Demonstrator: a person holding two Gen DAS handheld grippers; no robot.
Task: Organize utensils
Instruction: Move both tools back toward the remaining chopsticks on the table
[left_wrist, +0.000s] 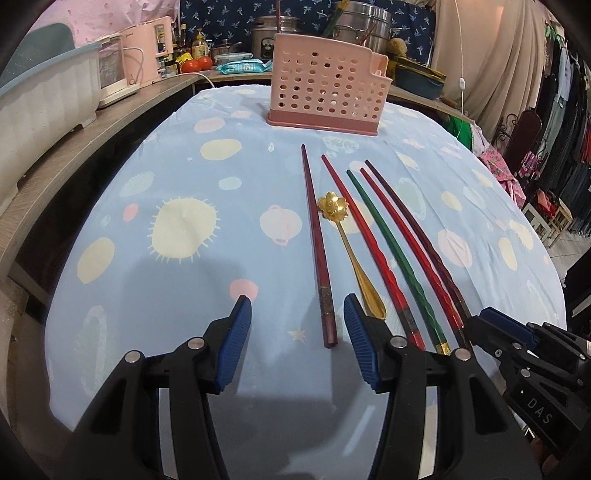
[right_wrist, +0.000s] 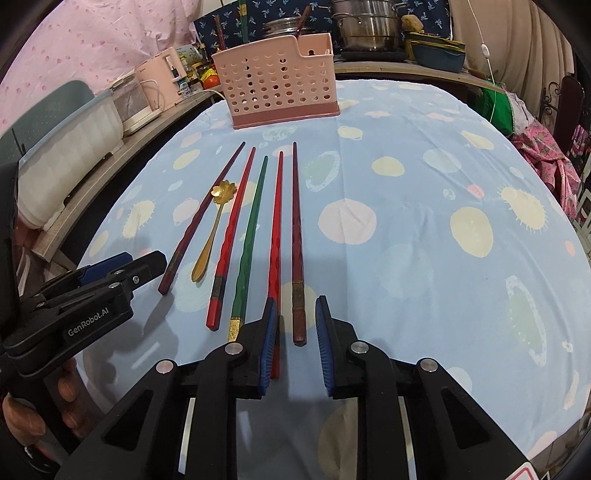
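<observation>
We have five chopsticks and a gold spoon (left_wrist: 334, 206) lying side by side on the blue cloth (left_wrist: 177, 177), thick ends toward us, and the pink holder (left_wrist: 325, 92) standing well beyond their tips at the far edge.

Our left gripper (left_wrist: 297, 332) hangs open over the leftmost dark chopstick (left_wrist: 317, 251), whose butt lies between the jaws with neither pad touching it. Its right pad sits just beside the spoon's handle, so closing could nudge or catch the spoon too.

Our right gripper (right_wrist: 295, 332) has its jaws narrowed around the butt of the rightmost dark chopstick (right_wrist: 297, 240), but a gap shows on both sides, so it grips nothing yet. The red chopstick (right_wrist: 276, 240) next to it runs right under the left pad: closing may pinch both sticks, or push the red one sideways into the green one (right_wrist: 251, 229).

Gripping so near the butts, we judge the long sticks may droop or swivel once lifted, and miss the holder's narrow openings
</observation>
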